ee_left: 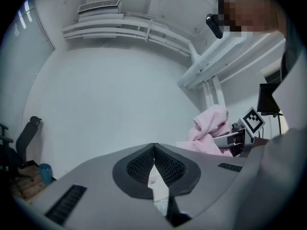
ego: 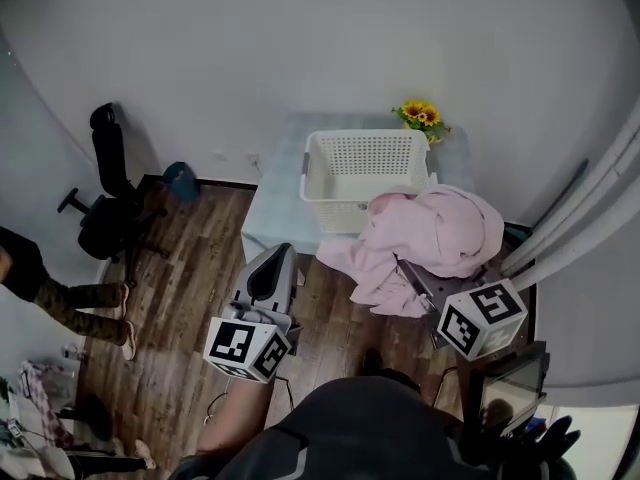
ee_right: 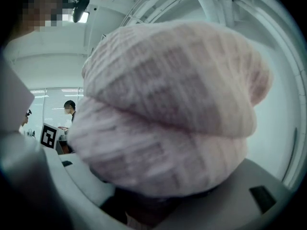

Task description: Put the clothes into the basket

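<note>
right gripper (ego: 418,276) clamps pink garment (ego: 445,230) against basket (ego: 345,206); left gripper (ego: 279,256) closed, empty.

A pink knit garment (ego: 432,236) is bunched in soft folds over the right gripper (ego: 410,268), clamped between its jaws, with one end hanging below. The white perforated laundry basket (ego: 362,173) stands upright just ahead and left of that gripper.

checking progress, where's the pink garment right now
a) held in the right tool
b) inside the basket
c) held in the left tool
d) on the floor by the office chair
a: the pink garment is bunched in the right tool, hanging by the front corner of the white basket, not inside it.
</note>
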Demonstrator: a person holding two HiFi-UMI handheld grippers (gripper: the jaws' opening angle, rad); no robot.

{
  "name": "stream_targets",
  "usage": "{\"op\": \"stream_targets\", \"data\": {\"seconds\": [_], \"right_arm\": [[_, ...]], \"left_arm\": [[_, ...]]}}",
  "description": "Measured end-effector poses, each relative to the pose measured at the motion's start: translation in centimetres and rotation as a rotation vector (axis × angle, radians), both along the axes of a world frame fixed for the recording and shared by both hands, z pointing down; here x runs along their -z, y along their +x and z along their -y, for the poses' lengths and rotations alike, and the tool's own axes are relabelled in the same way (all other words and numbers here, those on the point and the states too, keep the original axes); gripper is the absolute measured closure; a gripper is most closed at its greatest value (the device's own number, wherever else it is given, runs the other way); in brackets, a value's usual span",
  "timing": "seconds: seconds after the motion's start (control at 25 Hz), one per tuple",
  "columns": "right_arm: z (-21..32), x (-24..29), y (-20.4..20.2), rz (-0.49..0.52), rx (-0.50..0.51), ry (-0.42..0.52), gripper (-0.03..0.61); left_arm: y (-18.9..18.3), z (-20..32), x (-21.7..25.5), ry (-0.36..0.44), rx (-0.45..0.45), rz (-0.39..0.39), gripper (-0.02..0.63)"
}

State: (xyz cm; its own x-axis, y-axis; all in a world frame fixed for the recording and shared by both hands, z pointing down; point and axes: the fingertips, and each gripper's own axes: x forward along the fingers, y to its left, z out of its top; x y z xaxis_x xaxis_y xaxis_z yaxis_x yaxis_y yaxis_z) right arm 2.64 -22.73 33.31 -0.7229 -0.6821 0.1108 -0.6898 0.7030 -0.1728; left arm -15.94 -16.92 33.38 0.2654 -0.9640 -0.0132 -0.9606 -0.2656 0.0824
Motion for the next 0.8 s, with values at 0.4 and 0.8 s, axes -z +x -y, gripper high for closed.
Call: {"op": "stream_targets", "data": {"seconds": [0.4, 0.8], "right_arm": [[7.5, 0.6, 0.3, 0.047, 0.049, -0.018, 0.25], [14.1, -0.2, -3.7, 0.075, 0.044, -0.052, 0.25]], "left_arm": [[0.6, 6.6, 0.6, -0.015, 0.034, 0.02, 0.606], [-2.7, 13.9, -0.5, -0.008, 0.008, 0.011, 0.605]]}}
